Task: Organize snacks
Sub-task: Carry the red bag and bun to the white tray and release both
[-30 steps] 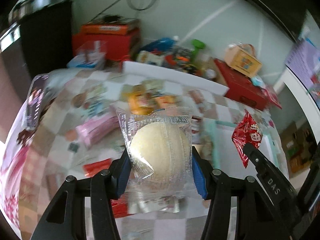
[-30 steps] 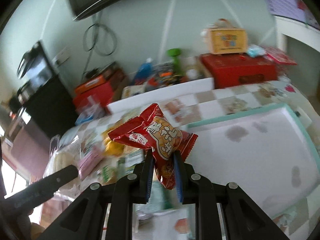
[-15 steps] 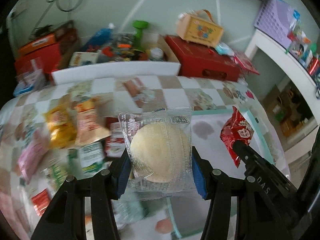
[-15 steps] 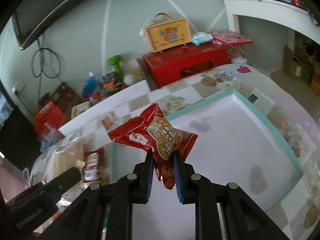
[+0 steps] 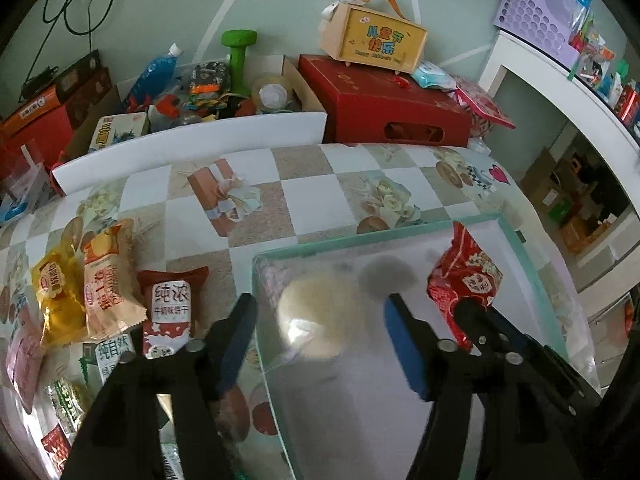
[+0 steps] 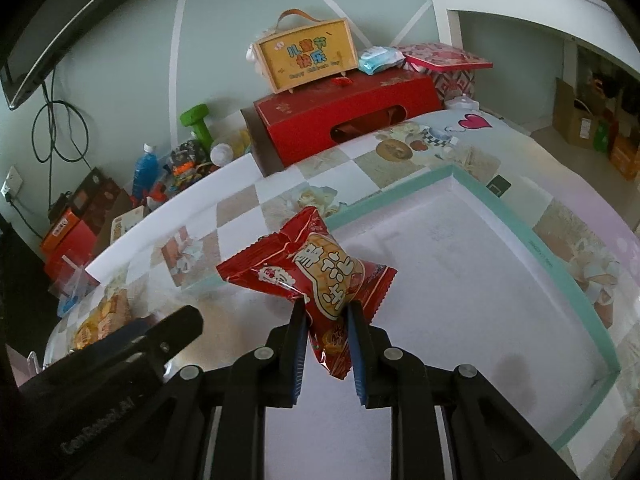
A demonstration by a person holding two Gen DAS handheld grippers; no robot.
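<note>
— What do the two claws do?
— The left gripper (image 5: 320, 316) has just been opening wide. One round bun (image 5: 316, 312), blurry, sits loose between its fingers over the tray (image 5: 528, 264). The right gripper (image 6: 326, 320) pinches one red snack bag (image 6: 316, 276) tight above the tray.
— And on the left?
— Three snack packs (image 5: 108, 280) lie side by side on the checked table (image 5: 308, 196).

Most of the tray (image 6: 576, 280) floor lies bare at right of the right wrist frame. Snack packets (image 5: 104, 292) crowd the table's left; boxes (image 5: 384, 116) line its far edge.
</note>
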